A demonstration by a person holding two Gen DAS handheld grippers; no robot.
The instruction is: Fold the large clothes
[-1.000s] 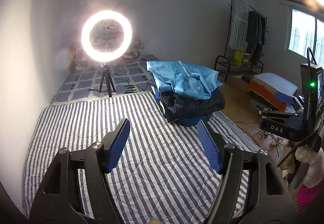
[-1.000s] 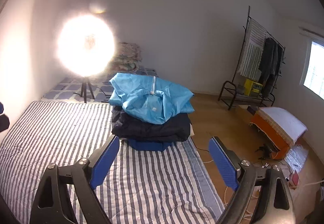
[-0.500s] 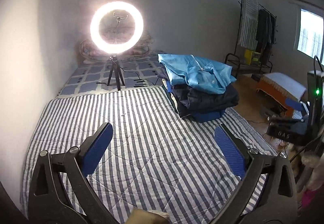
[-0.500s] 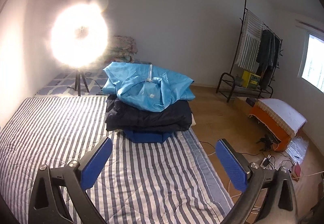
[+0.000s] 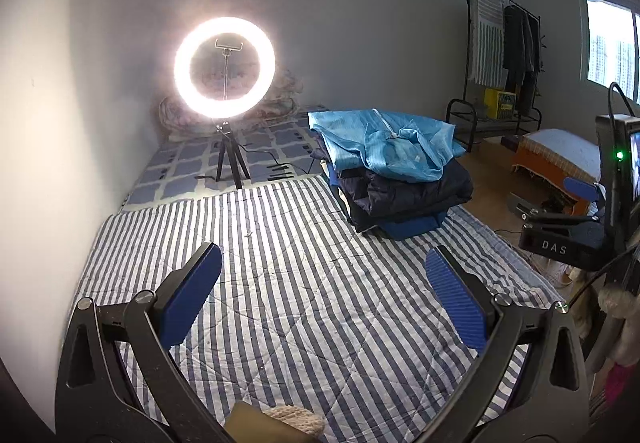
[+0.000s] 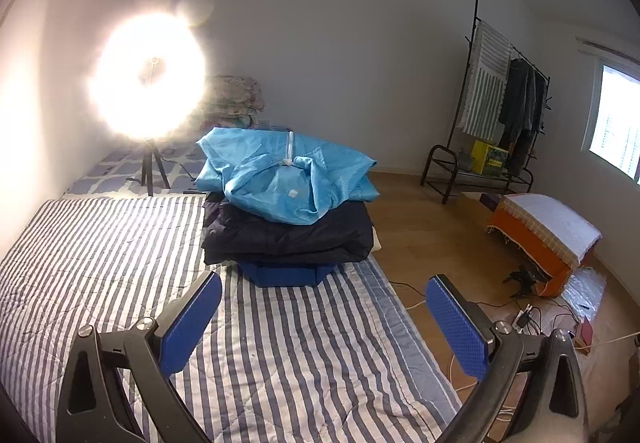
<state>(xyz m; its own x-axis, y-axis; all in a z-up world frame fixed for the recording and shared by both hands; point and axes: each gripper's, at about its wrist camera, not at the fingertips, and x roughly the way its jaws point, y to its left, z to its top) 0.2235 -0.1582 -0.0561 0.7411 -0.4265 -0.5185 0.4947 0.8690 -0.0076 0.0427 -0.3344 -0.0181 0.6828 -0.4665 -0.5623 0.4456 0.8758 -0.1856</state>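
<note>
Hovering over the striped quilt (image 5: 304, 299), the left gripper (image 5: 322, 285) is standing with its jaws spread wide and nothing between the blue pads (image 5: 454, 301). The right gripper (image 6: 323, 313) is hanging the same way, jaws fully apart and empty, tilted down toward the bedding.

The pile of folded clothes (image 6: 286, 215) is lying well ahead of both tools, at the quilt's far right edge, touched by neither. A light blue garment (image 6: 288, 179) is sitting rumpled on top, a dark navy jacket (image 6: 286, 237) is lying under it, and a deeper blue piece (image 6: 286, 275) is peeking out at the bottom. From the left gripper the pile (image 5: 394, 179) is lying ahead and to the right; from the right gripper it is lying almost straight ahead, a little left of centre.

A ring light (image 5: 225, 73) on a small tripod is glaring beyond the quilt near the wall. A clothes rack (image 6: 500, 111) is standing by the far wall, and an orange stool (image 6: 540, 239) is sitting on the wooden floor (image 6: 432, 239) to the right.
</note>
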